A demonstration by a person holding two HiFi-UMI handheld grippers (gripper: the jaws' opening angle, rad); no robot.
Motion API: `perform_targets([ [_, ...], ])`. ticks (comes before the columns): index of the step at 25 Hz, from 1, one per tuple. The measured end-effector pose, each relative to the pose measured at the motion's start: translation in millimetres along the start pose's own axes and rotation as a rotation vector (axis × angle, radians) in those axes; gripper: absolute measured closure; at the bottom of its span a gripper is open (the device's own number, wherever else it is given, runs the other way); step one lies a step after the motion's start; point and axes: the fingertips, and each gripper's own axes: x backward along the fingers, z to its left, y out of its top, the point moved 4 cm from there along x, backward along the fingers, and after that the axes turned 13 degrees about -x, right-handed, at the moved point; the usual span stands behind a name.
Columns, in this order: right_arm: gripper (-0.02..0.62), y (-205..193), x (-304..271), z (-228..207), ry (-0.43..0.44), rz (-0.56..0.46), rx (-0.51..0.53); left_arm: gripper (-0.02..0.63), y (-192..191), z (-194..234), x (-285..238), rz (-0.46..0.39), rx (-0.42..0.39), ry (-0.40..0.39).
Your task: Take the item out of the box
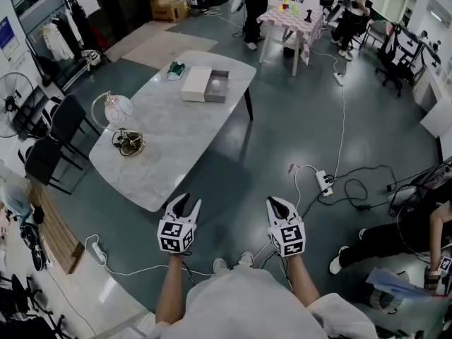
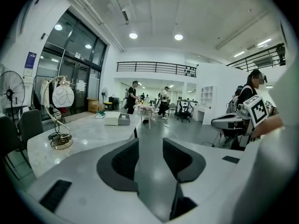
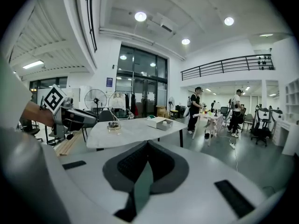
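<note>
On the far end of the marble table [image 1: 162,154] lies an open grey box [image 1: 216,87] with a small white item [image 1: 215,84] in it, and its white lid [image 1: 195,84] lies beside it. The box also shows far off in the left gripper view [image 2: 117,119] and in the right gripper view [image 3: 159,122]. Both grippers hang in the air in front of me, well short of the table. My left gripper [image 1: 182,205] [image 2: 150,141] has its jaws apart with nothing between them. My right gripper [image 1: 281,207] [image 3: 147,144] has its jaws together at the tips and holds nothing.
A globe-shaped ornament [image 1: 116,110], a metal dish [image 1: 129,143] and a green object [image 1: 176,69] also sit on the table. Black chairs [image 1: 49,147] and a fan [image 1: 10,101] stand at the left. A power strip with cables [image 1: 323,182] lies on the floor at the right, near a seated person [image 1: 417,232].
</note>
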Motion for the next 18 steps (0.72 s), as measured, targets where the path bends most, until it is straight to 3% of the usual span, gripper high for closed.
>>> perform_targets([
  [7,0.594,-11,7,-6,0.007,0.032,-0.002,0.381,0,-16,-7,-0.001,0.004,-0.003],
  [18,0.594,-20,12,-30,0.042,0.051,-0.002,0.370,8,-42,-32,-0.002,0.007,0.008],
])
